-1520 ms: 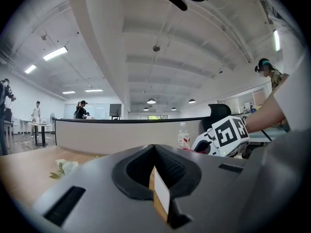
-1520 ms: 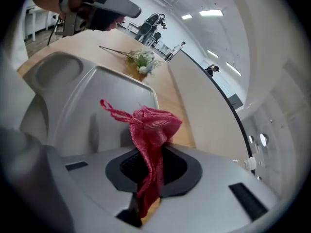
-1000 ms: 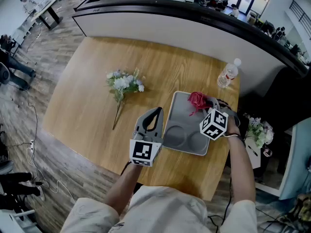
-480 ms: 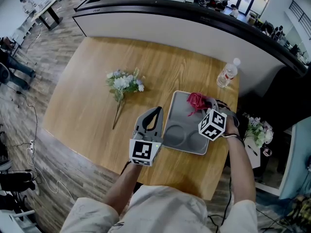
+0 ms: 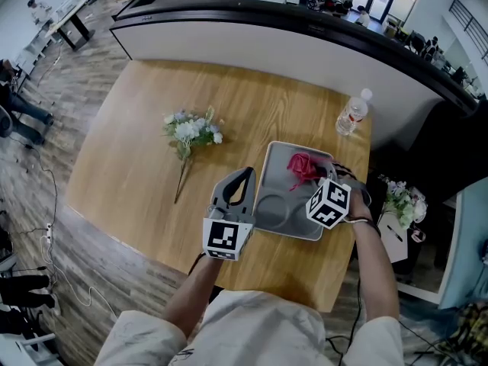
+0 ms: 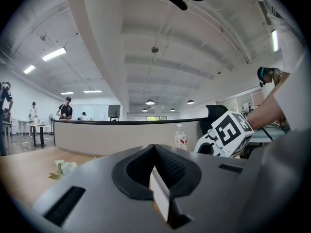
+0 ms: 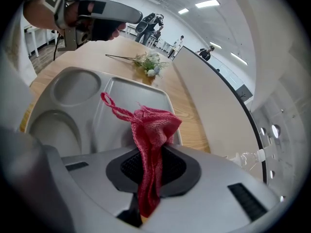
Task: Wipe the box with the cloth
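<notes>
Cloth (image 7: 155, 125) — red, knitted, bunched — pinched by right gripper (image 7: 151, 171) over the grey moulded box (image 7: 131, 89); left gripper (image 6: 154, 148) closed

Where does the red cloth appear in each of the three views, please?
Head view: red cloth right of centre, over the grey tray.
Left gripper view: not in it.
Right gripper view: centre, pinched in the right gripper.
Shared landmark: the flowers on the table, visible in all three.
</notes>
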`<state>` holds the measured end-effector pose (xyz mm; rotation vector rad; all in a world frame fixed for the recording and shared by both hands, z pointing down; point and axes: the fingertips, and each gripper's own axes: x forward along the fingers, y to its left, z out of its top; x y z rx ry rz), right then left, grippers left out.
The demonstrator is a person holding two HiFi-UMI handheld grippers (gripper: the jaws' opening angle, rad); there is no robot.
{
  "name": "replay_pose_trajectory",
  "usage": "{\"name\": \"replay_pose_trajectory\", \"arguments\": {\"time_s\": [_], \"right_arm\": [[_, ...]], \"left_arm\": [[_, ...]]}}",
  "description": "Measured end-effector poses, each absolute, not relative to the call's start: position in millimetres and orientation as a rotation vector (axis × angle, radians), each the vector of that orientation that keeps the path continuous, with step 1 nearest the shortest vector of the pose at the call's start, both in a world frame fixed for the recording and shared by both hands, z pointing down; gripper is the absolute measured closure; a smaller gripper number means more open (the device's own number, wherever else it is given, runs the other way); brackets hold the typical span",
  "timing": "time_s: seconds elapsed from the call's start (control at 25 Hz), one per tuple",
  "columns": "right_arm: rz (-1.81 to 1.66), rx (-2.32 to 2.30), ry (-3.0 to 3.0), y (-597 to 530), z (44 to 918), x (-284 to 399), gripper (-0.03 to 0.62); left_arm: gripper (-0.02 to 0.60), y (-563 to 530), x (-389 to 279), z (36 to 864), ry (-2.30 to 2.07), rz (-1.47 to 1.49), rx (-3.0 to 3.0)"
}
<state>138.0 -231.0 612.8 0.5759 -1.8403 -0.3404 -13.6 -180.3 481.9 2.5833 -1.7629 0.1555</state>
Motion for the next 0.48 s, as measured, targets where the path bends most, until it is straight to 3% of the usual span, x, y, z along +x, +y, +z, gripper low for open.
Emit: {"name": "replay_pose_trajectory", "arguments": {"time_s": [0.48], "right_arm": [[-0.245,0.528,-1.841,-202,613,137,0.534]], "left_arm": [[0.568,-177,-12,481,-1.765,0.155,2.591]]}}
